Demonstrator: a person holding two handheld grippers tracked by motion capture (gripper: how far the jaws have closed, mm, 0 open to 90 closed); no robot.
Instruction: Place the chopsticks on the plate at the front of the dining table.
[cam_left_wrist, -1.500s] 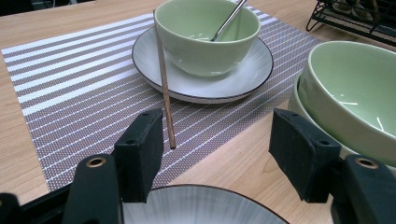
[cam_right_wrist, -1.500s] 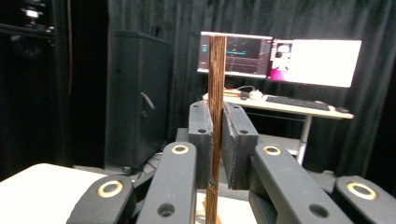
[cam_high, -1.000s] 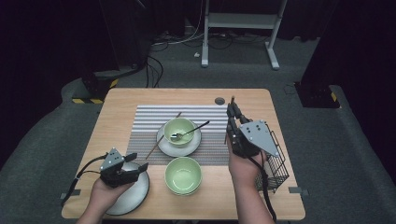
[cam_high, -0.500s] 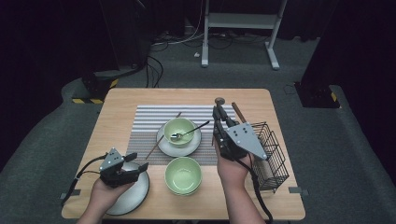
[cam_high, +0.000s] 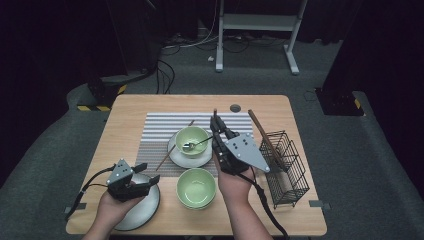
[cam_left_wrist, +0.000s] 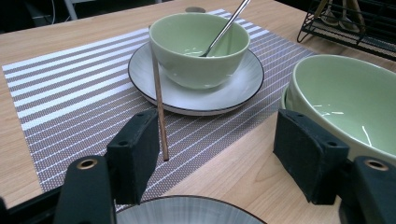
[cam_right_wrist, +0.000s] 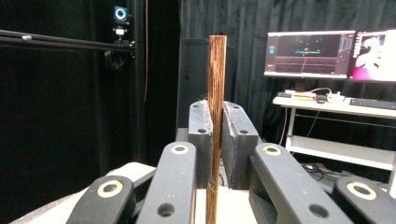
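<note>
The right gripper (cam_high: 216, 121) hangs over the middle of the table (cam_high: 150, 105), just right of the green bowl (cam_high: 192, 140) that sits on a white saucer (cam_high: 176, 156) on the striped mat (cam_high: 160, 125). Its jaws are pressed tight on a brown wooden chopstick (cam_right_wrist: 216, 93), which stands upright between the pads in the right gripper view and sticks out above them. A spoon (cam_high: 197, 145) leans in that bowl. A second chopstick (cam_left_wrist: 159, 102) lies on the mat, resting against the saucer's left rim. The left gripper (cam_left_wrist: 224, 158) hovers at the near left corner above a grey plate (cam_high: 145, 212); its jaws have just been opening and stand wide apart with nothing between them. A second green bowl (cam_high: 196, 186) sits near the front edge, just right of the plate. A black wire basket (cam_high: 287, 165) stands at the right side, with another stick (cam_high: 260, 132) leaning out of it.
</note>
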